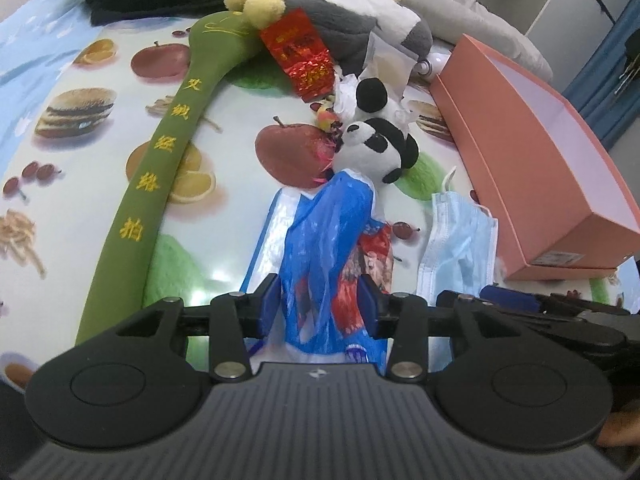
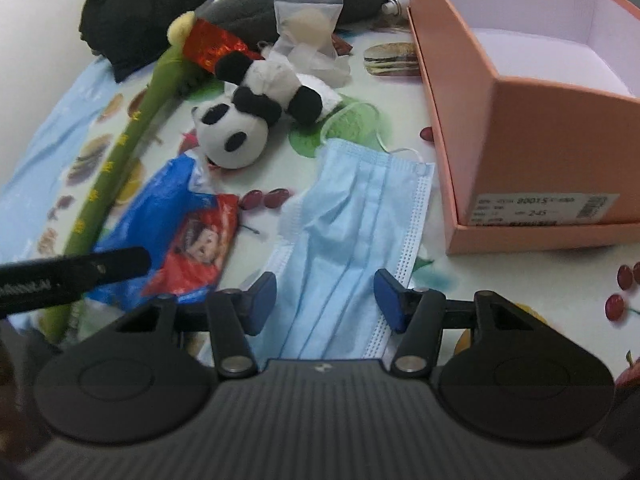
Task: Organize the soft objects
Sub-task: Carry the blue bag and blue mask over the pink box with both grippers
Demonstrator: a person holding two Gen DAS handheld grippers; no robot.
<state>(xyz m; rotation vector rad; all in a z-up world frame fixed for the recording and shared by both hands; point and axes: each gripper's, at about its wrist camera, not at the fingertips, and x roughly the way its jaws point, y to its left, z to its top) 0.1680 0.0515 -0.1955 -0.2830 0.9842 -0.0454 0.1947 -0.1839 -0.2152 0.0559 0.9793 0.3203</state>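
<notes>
My left gripper (image 1: pixel 320 306) stands open around a crumpled blue plastic bag (image 1: pixel 324 232). The bag lies between the pads on a red snack packet (image 1: pixel 376 256). My right gripper (image 2: pixel 326 300) is open low over a light blue face mask (image 2: pixel 360 216), which lies flat between and under its fingers. Beyond the bag lies a small panda plush (image 1: pixel 372 148) on its side, also in the right wrist view (image 2: pixel 240 128). A long green plush stick (image 1: pixel 160 168) with yellow pompoms lies to the left. An open pink box (image 2: pixel 540 140) stands at the right, and what shows of its inside is bare.
A large grey and white plush (image 1: pixel 352 16), a red foil packet (image 1: pixel 304 56), a clear sachet (image 2: pixel 308 20) and tissue crowd the far side. Black cloth (image 2: pixel 132 12) lies at the back left. The fruit-print tablecloth (image 1: pixel 100 120) covers the table.
</notes>
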